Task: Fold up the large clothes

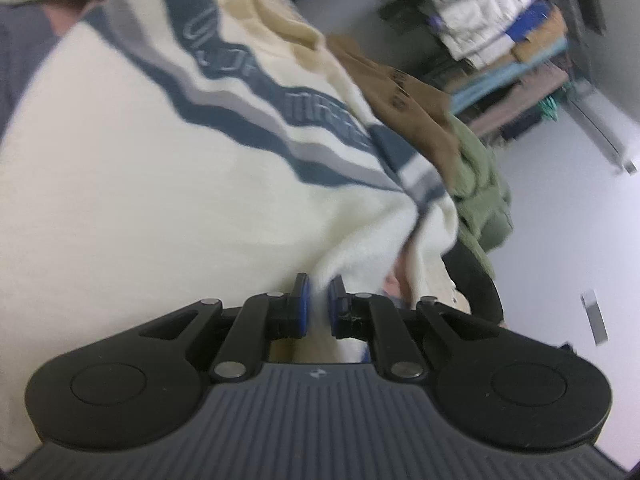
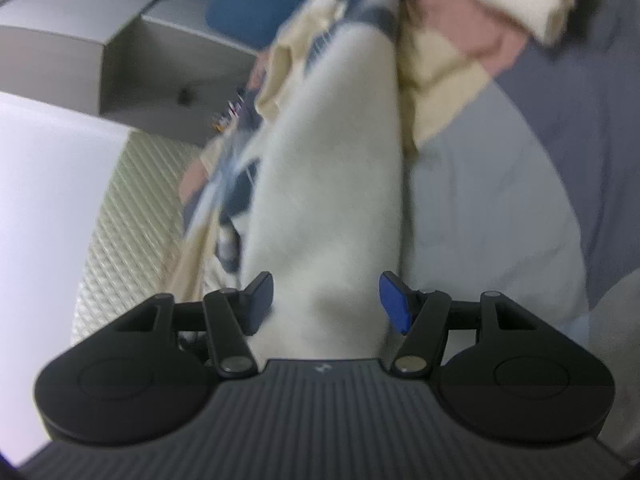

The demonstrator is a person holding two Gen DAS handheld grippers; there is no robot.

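In the left wrist view there is one large garment, a cream sweater of soft, fuzzy knit, crossed by navy and grey zigzag bands with blurred lettering in the navy. It fills the left and centre of the view, its long axis running from the upper left down to the lower middle, where a gathered edge narrows into the left gripper. The two blue-padded fingers stand close together, pinching that edge. Beside the sweater lie one brown garment and one crumpled olive-green garment. One stack of folded clothes sits at the upper right, its layers white, blue, tan and teal.

In the right wrist view the same sweater hangs as one thick cream column, its long axis near vertical, rising from the right gripper. The jaws are spread wide, cloth lying between them; whether the pads press it cannot be told. A quilted off-white surface shows at left.
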